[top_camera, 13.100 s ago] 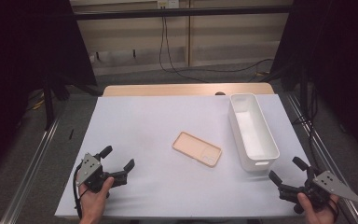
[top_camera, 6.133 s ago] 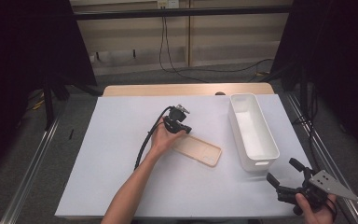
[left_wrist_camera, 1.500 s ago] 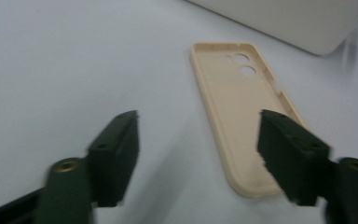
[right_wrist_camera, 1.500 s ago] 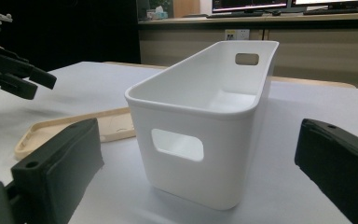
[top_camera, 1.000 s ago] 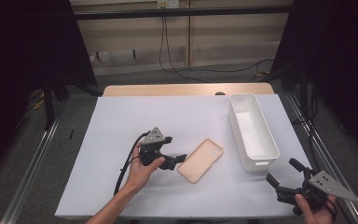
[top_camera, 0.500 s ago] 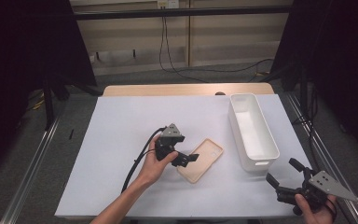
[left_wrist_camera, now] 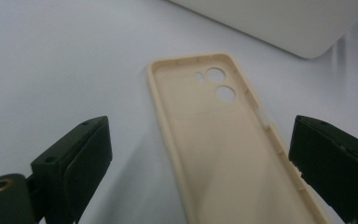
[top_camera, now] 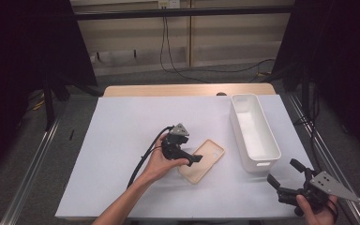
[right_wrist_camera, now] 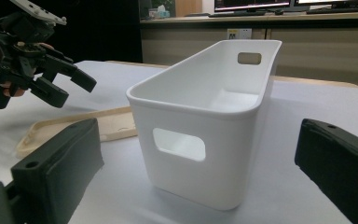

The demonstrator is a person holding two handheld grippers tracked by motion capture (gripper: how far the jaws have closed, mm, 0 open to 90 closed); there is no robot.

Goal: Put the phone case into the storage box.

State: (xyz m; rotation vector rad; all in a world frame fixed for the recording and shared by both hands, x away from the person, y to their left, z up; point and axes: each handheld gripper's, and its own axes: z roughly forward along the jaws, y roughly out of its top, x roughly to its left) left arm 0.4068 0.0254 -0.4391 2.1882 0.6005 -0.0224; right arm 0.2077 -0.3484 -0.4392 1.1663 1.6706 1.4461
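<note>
Right gripper: at the near right corner of the table, held in a hand at the bottom edge of the high view. Jaws spread wide, holding nothing. In the right gripper view its two black jaws frame the short end of the bin, well apart from it.

Left gripper: near the middle of the table, held in a hand whose forearm comes up from the near edge; a black cable trails back from it. Jaws wide apart, gripping nothing, poised over the near end of the phone case. In the left gripper view the case lies between the two jaws, touched by neither.

Phone case: beige, lying flat on the white tabletop, hollow side up, set at a slant. Camera cut-outs at its far end. Just left of the bin, not touching it.

Bin: white, oblong, upright, on the right side of the table, with a handle slot in the short wall. Nothing visible inside.

Beyond the table: floor with dark cables and a pale wall panel.
</note>
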